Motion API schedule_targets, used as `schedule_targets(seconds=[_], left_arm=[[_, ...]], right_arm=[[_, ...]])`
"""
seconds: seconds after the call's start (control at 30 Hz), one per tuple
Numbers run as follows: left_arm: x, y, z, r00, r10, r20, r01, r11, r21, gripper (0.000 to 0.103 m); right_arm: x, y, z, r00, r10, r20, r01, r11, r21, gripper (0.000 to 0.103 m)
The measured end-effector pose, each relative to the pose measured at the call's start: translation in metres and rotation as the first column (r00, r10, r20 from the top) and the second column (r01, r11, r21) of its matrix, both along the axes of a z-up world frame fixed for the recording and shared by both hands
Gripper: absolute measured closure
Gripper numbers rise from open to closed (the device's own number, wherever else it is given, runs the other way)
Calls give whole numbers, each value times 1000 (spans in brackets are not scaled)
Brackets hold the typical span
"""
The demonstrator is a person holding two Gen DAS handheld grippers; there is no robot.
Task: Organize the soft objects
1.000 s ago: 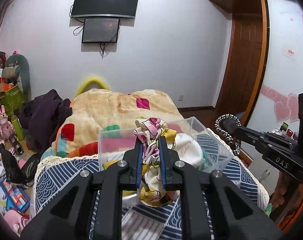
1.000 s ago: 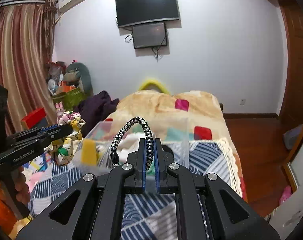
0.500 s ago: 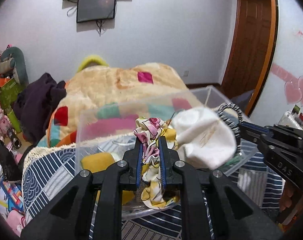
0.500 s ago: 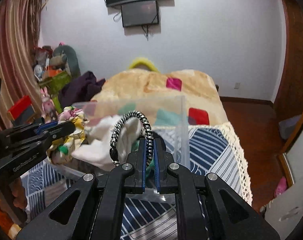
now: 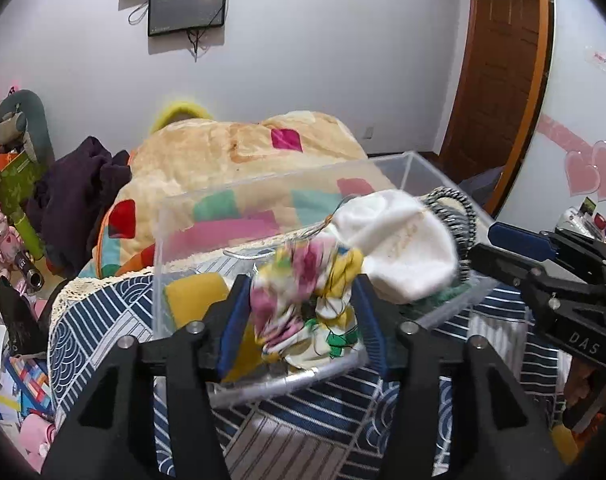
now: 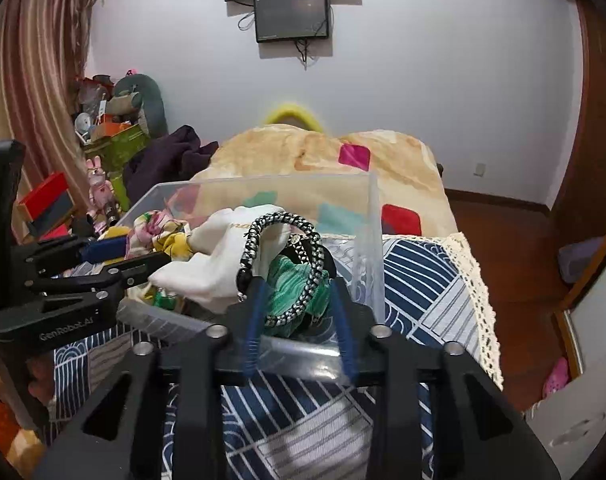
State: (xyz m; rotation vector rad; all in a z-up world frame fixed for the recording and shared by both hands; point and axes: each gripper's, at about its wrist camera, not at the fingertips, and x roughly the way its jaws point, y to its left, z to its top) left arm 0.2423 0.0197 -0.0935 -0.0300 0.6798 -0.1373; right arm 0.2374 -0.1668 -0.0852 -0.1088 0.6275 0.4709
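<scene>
A clear plastic bin (image 5: 263,200) (image 6: 367,216) stands on the bed and holds soft things. My left gripper (image 5: 303,320) is open over its near edge; the floral scrunchie (image 5: 303,304) sits loose and blurred between the spread fingers, inside the bin. My right gripper (image 6: 297,320) is open over the bin's right end; the black-and-white braided hair band (image 6: 287,264) lies between its fingers on a green scrunchie (image 6: 291,284). A white cloth pouch (image 5: 403,248) (image 6: 223,256) and a yellow item (image 5: 195,296) are also in the bin.
The bin rests on a blue-and-white patterned bedspread (image 6: 423,280). A beige patchwork blanket (image 5: 243,152) lies behind it, dark purple clothing (image 5: 75,200) to the left. Toys and boxes (image 6: 111,148) crowd the left side; a wooden door (image 5: 499,80) is on the right.
Both grippers came down over the bin and opened. The floral scrunchie and the braided hair band were let go and now lie in the bin.
</scene>
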Motion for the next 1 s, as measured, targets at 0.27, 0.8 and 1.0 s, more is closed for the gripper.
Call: schedule_targets(seconds=[0.27, 0.8, 1.0], left_arm=[[-41, -4, 45, 994, 4, 109, -1, 1000, -20, 41], [-139, -9, 128, 939, 45, 341, -29, 998, -54, 17], [-173, -14, 141, 914, 53, 401, -38, 998, -46, 2]], right_arm=[[-26, -9, 30, 997, 20, 80, -23, 999, 41, 56], [-106, -17, 102, 943, 30, 333, -82, 986, 143, 22], [-121, -23, 109, 930, 5, 368, -79, 980, 185, 12]])
